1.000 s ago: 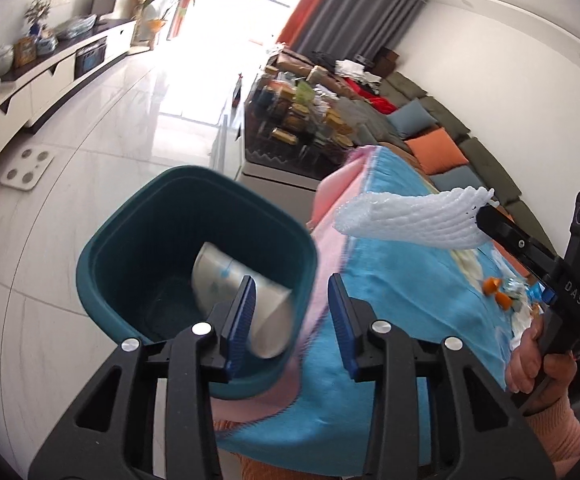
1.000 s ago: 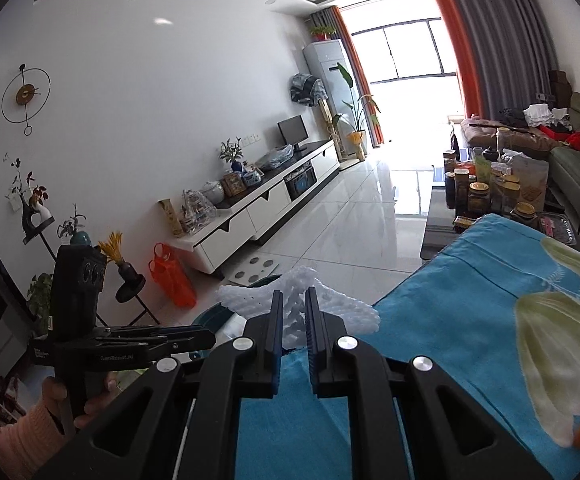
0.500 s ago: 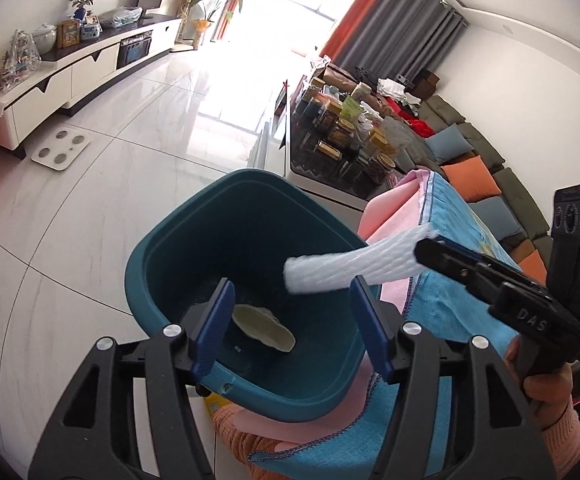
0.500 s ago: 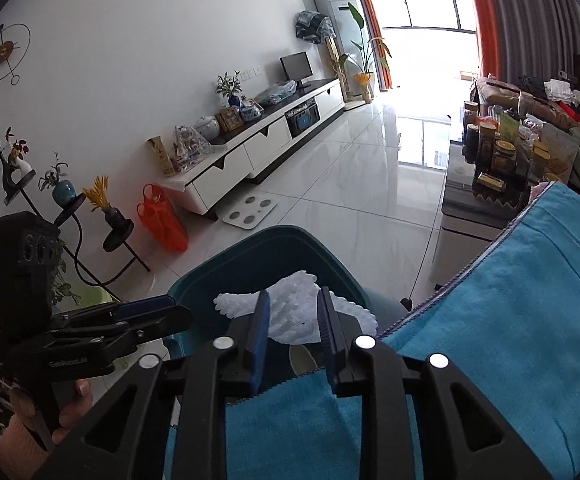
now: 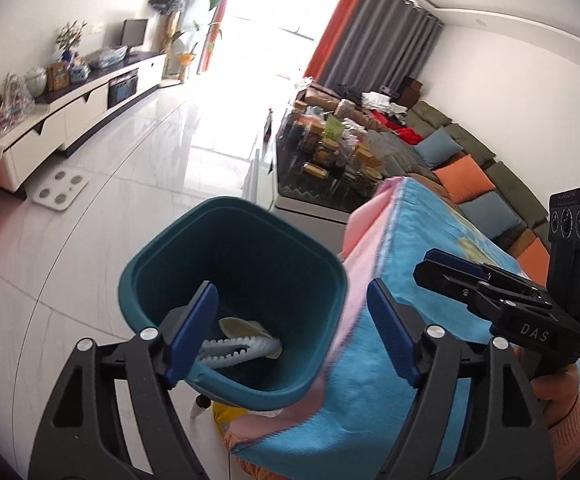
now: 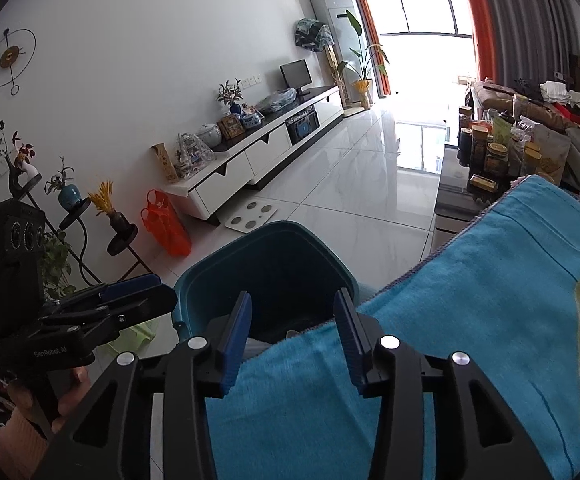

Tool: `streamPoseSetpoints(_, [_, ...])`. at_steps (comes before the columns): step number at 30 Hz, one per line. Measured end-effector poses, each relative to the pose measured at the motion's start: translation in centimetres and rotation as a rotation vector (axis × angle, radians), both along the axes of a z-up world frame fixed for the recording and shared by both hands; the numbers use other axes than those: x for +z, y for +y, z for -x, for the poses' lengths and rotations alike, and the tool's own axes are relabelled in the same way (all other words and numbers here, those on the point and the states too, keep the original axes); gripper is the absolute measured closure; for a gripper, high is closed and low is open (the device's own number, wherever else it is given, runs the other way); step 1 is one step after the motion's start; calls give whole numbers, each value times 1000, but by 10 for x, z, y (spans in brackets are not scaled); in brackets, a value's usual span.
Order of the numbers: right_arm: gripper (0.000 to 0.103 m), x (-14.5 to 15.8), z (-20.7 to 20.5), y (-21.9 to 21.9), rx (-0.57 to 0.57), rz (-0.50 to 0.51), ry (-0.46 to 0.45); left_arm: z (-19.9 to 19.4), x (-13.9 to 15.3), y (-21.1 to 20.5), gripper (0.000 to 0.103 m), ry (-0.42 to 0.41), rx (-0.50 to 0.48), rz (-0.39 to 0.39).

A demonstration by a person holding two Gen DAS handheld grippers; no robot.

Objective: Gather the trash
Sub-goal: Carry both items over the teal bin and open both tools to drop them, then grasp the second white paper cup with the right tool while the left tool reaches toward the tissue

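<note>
Teal bin (image 5: 193,240) stood on floor beside blue-clothed table (image 5: 430,232) | held white foam net (image 5: 245,350) over pale wrapper (image 5: 237,326) at bottom | left tool (image 5: 290,332) above bin, jaws opening, nothing gripped | right tool (image 6: 290,336) over table edge, jaws opening, nothing between.

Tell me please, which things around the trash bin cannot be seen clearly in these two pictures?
- Trash in the teal bin, left wrist view: the white foam net is partly covered by the left gripper.
- Bin bottom, right wrist view: hidden behind the blue cloth and the right gripper.
- Yellow thing under the bin, left wrist view: mostly covered, kind unclear.
- Both grippers' jaws are opening, nothing between them.
</note>
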State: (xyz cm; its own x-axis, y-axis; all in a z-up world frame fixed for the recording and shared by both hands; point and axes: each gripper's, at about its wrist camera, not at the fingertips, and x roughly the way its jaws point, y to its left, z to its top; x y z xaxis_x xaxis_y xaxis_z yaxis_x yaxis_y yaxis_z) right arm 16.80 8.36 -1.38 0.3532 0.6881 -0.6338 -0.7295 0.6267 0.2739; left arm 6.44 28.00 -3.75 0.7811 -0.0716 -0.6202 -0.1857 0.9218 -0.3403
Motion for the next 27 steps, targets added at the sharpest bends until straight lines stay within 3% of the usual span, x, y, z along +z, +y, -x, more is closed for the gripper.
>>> streamPoseSetpoints(7, [56, 23, 35, -85, -91, -53, -85, 1, 15, -64, 21, -48, -164, -52])
streamPoseSetpoints(10, [56, 28, 49, -128, -163, -64, -115, 1, 19, -103, 19, -68, -276, -57])
streamPoseSetpoints(20, [56, 29, 97, -277, -478, -79, -140, 3, 4, -232, 18, -51, -621, -41])
streamPoseSetpoints(27, [56, 32, 133, -357, -691, -71, -197, 0, -4, -296, 18, -29, -770, -36])
